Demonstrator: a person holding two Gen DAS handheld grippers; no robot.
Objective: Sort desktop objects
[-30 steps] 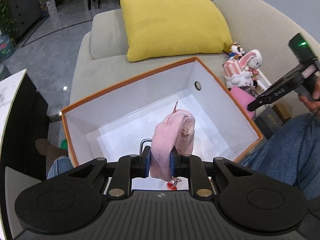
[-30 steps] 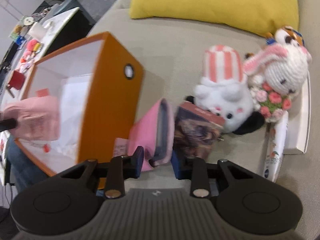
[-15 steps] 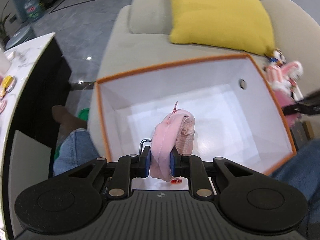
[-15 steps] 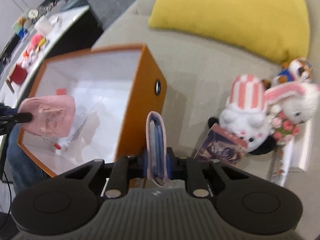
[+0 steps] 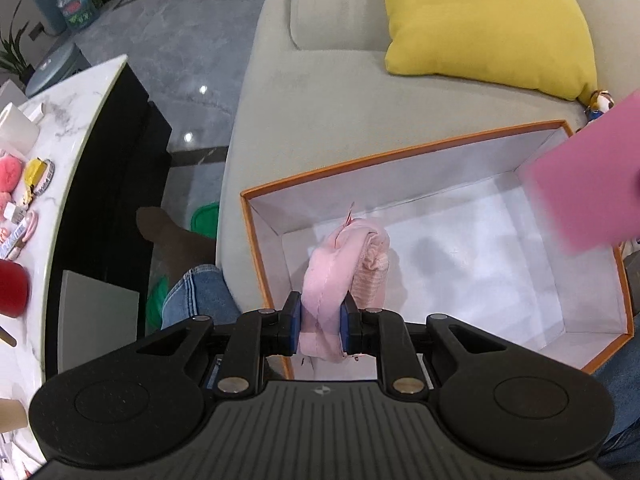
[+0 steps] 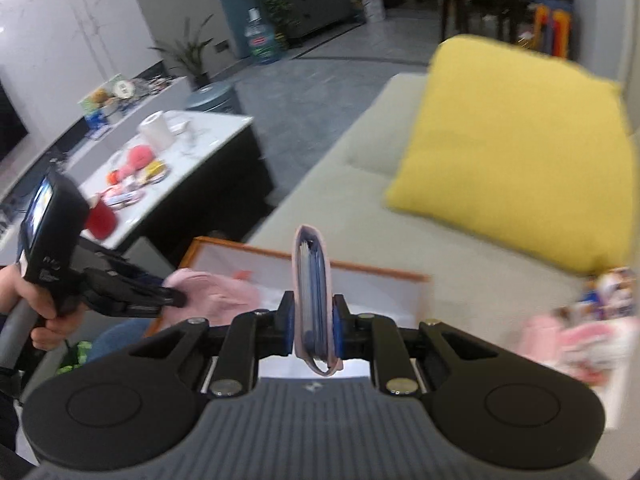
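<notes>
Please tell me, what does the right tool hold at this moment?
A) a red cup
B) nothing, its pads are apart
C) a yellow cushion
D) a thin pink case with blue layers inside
D: in the right wrist view the right tool is closed on the thin pink case, which stands on edge between the blue pads above the orange box.

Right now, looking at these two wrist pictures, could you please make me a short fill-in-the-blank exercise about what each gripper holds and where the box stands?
1. The left gripper is shut on a soft ____ pouch.
2. The right gripper clamps a pink card holder that stands ____ between its pads.
3. The open box has an ____ rim and a white inside.
4. Behind the box, a ____ cushion lies on the sofa.

Missing words: pink; upright; orange; yellow
</notes>
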